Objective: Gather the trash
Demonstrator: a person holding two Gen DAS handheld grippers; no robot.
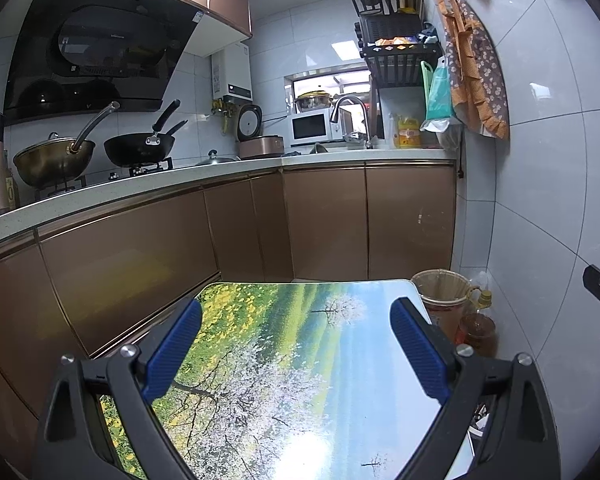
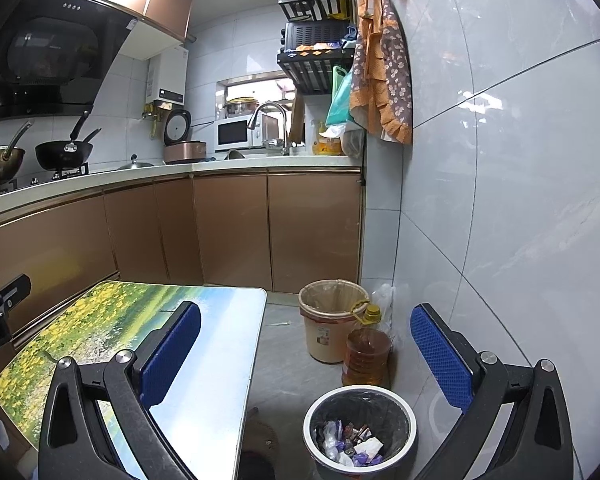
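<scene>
From my station, the trash [image 2: 354,442] lies inside the black-lined bin [image 2: 396,404] on the floor beside the table [image 2: 220,344], both my right gripper [image 2: 306,352] and left gripper [image 1: 296,348] spread and empty; risk: knocking the oil bottle [image 2: 366,354] just behind the bin.

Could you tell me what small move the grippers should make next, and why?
Probably just pull back: the table shows nothing on it, both the left gripper and right gripper are open and hold nothing, and scraps already lie in the bin.
</scene>
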